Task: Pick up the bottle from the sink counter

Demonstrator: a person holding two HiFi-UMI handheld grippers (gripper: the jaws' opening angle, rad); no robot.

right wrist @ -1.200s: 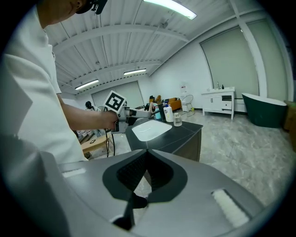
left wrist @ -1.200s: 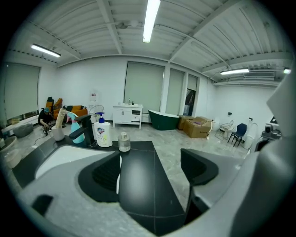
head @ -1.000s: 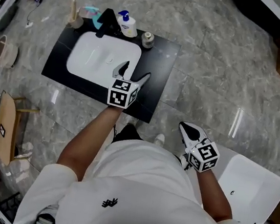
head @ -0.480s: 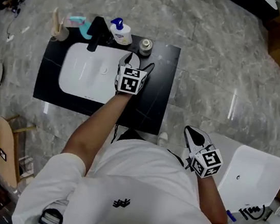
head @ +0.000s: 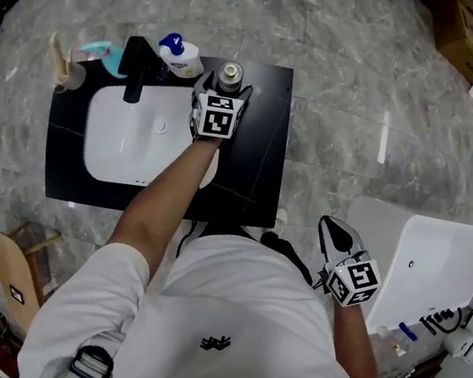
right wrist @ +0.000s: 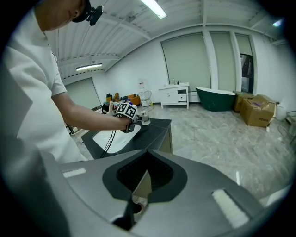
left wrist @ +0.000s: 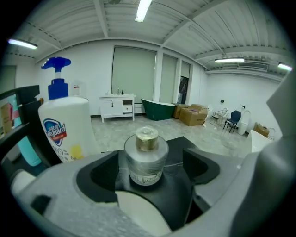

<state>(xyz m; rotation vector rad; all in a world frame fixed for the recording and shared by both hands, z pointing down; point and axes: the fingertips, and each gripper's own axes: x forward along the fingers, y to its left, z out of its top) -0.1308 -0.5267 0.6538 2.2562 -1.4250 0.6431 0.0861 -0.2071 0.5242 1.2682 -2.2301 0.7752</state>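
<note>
Bottle [left wrist: 147, 155]: small, squat, silvery body with gold cap. We judge it light, rigid and slick, so grip the body below the cap. It stands upright at the table's [head: 256, 143] far edge, right of the soap pump [left wrist: 64, 125], centred just ahead of the left claw's [head: 223, 90] wide-apart jaws, untouched. Right claw [right wrist: 138, 203] is together, empty.

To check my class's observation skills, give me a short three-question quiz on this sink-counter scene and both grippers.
1. What stands beside the small silver bottle with gold cap on the black counter? A: white soap dispenser with blue pump; B: red mug; C: green sponge.
2. True or false: the left gripper squeezes that bottle.
3. Fill in: the right gripper's jaws are ___.
Key: 1 A; 2 false; 3 shut.
</note>
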